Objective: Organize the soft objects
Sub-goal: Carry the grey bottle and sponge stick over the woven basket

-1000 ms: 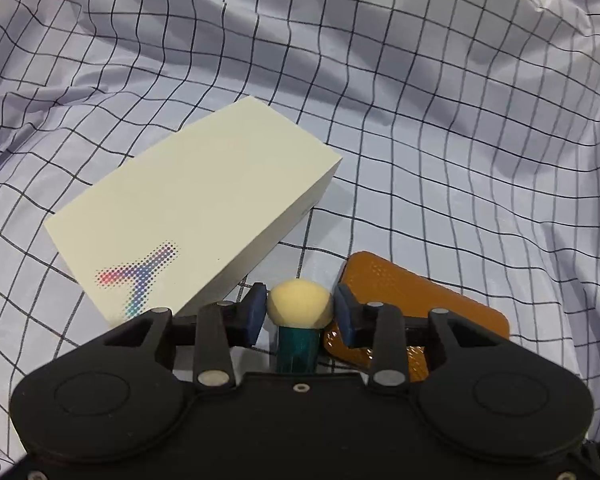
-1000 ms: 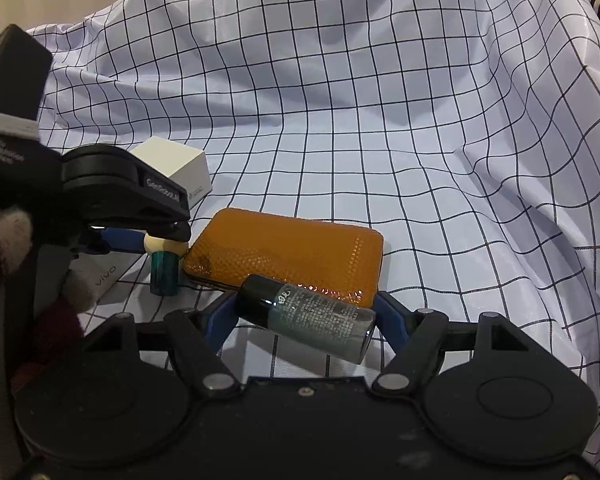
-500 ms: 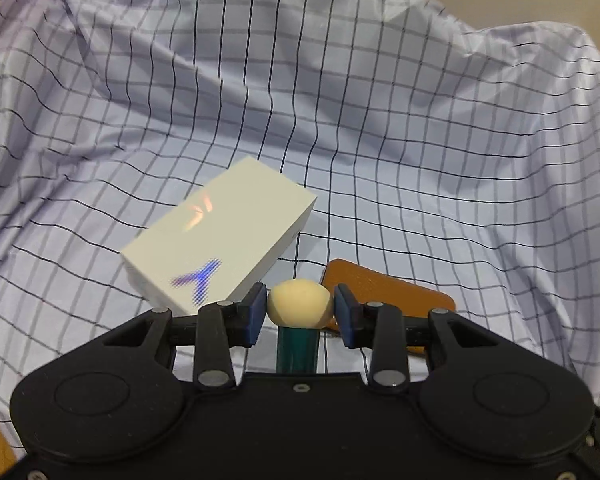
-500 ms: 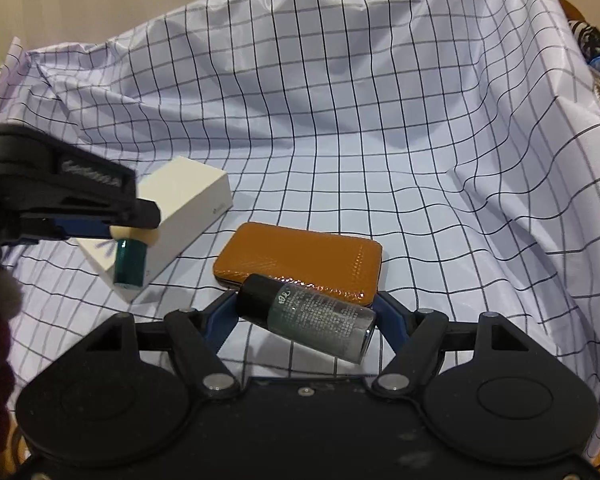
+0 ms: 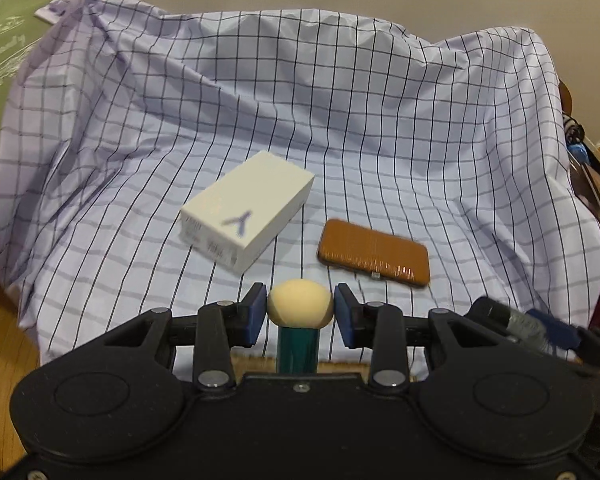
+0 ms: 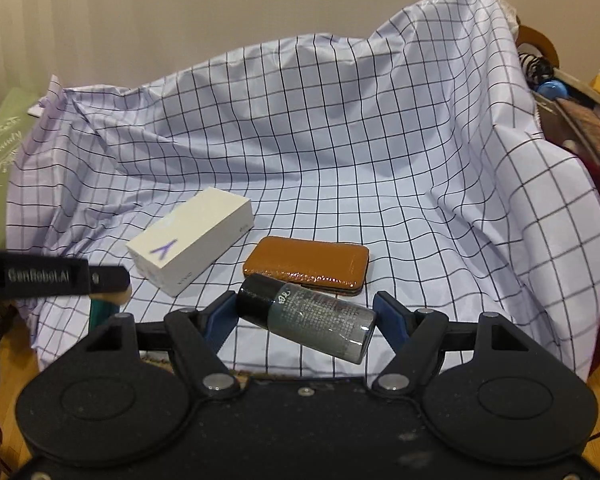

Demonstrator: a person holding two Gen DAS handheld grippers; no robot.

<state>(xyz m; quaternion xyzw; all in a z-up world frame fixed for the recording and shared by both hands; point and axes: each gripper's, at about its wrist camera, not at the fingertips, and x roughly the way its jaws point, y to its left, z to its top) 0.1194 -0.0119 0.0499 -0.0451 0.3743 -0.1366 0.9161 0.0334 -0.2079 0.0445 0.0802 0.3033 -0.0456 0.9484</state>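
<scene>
Pulled back and lifted from the white box (image 5: pixel 247 216) it hovered beside a second ago, the left tool (image 5: pixel 300 311) pinches a cream sponge applicator (image 5: pixel 301 309) at six o'clock. Right tool (image 6: pixel 306 316) clamps a grey bottle (image 6: pixel 306 317) crosswise. At four o'clock of the box, an orange case (image 6: pixel 307 264) lies on the checked cloth (image 6: pixel 340 140).

We note a plain beige wall (image 6: pixel 260 0) behind a bulky piece of furniture fully draped in a white checked cloth (image 6: pixel 340 140). Wooden flooring (image 5: pixel 4 320) shows at lower left. A green printed bag (image 6: pixel 0 152) stands to the left; cluttered oddments (image 6: pixel 572 104) sit right. Lighting is even, indoor.
</scene>
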